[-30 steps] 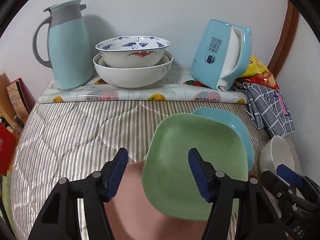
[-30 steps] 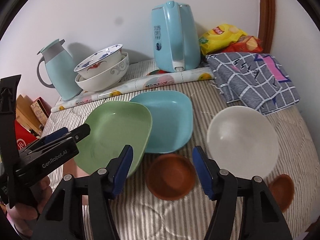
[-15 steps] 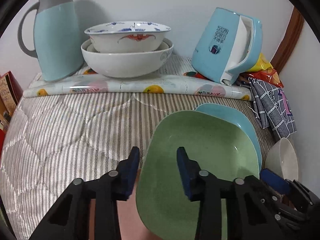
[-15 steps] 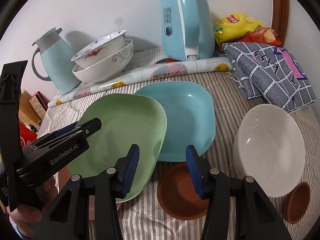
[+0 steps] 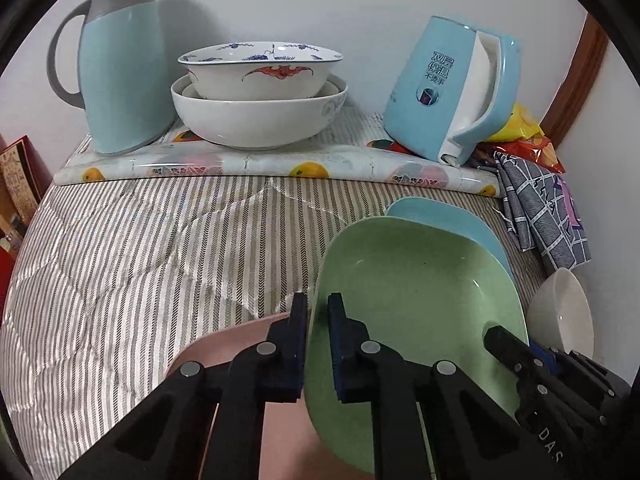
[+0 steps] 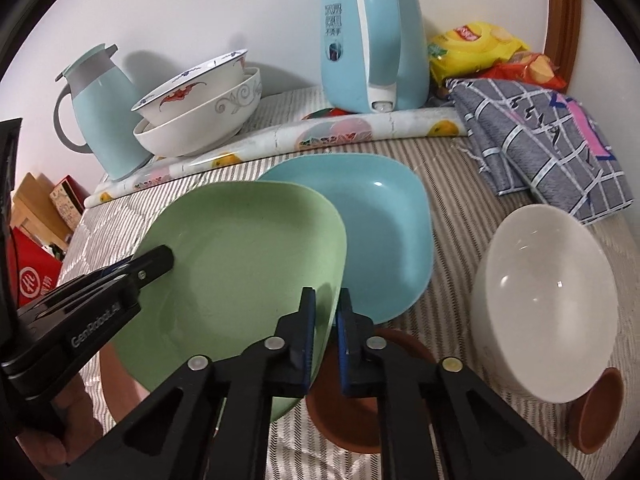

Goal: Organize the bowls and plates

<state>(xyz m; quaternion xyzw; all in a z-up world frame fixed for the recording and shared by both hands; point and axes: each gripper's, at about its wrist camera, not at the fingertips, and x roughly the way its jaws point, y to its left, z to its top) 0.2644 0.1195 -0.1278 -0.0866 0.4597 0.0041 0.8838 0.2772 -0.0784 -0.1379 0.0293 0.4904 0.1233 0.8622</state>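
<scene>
Both grippers are clamped on the green plate (image 6: 240, 264) right now. Left gripper (image 5: 318, 308) has just pinched shut on its left rim, right gripper (image 6: 326, 304) has just closed on the near right edge. That plate sits tilted, overlapping a blue plate (image 6: 380, 232) behind it and a pink plate (image 5: 228, 344) under its left side, all on the striped cloth (image 5: 140, 260). White bowl (image 6: 544, 304) is off to the right, brown saucer (image 6: 352, 412) just below the right gripper.
</scene>
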